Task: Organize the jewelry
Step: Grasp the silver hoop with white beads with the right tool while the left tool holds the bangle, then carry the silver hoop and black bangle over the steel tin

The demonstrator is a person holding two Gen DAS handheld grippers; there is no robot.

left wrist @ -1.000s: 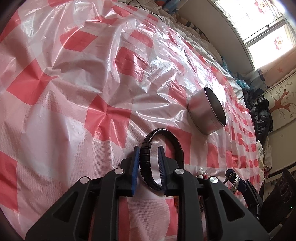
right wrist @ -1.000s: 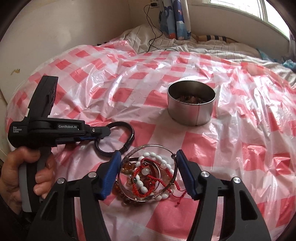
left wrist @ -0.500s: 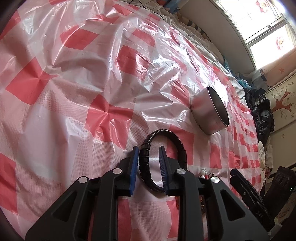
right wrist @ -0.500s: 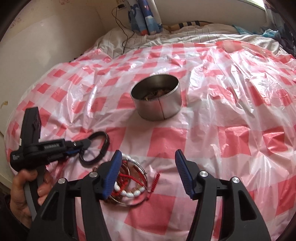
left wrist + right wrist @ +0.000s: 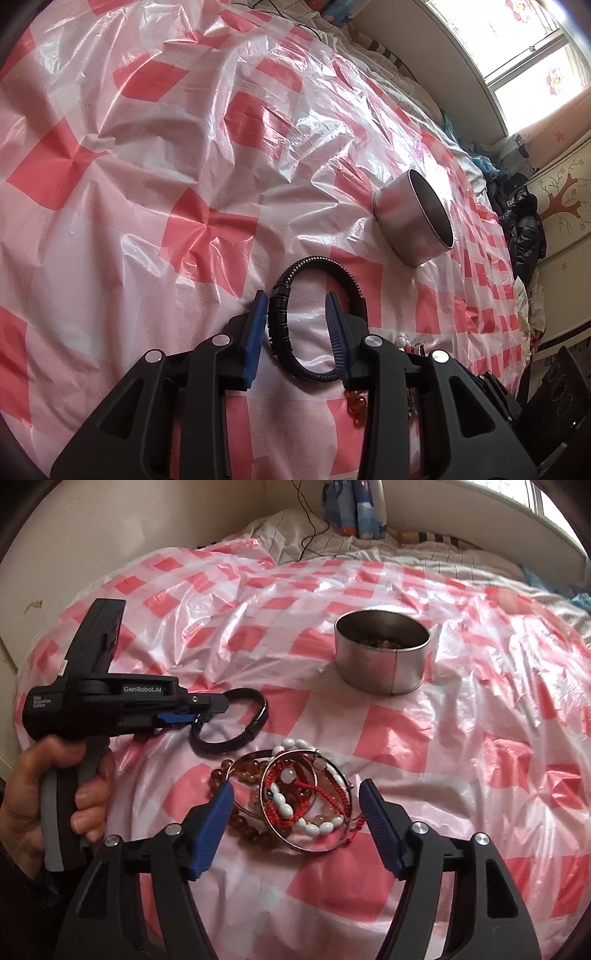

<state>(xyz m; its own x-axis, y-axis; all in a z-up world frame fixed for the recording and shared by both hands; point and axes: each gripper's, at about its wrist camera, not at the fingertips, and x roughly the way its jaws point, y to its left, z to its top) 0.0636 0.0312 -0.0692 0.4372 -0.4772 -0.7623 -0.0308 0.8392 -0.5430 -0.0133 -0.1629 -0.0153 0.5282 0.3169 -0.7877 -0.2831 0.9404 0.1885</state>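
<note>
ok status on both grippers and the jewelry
Left hand-held gripper just opened, black bracelet loose between jaws. Right hand-held gripper open over bracelet pile. Tin path clear.

Window daylight, plastic glare, fisheye warp

Bed draped in red-and-white checked plastic sheet (image 5: 155, 122), bright window (image 5: 517, 40) beyond, pale wall (image 5: 110, 535), tree-painted wardrobe (image 5: 561, 192)

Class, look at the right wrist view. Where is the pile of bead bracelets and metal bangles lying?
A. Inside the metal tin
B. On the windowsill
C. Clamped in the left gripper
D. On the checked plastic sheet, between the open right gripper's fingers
D: the pile of bracelets lies on the checked plastic sheet between the spread fingers of the right gripper, apart from the metal tin.
</note>
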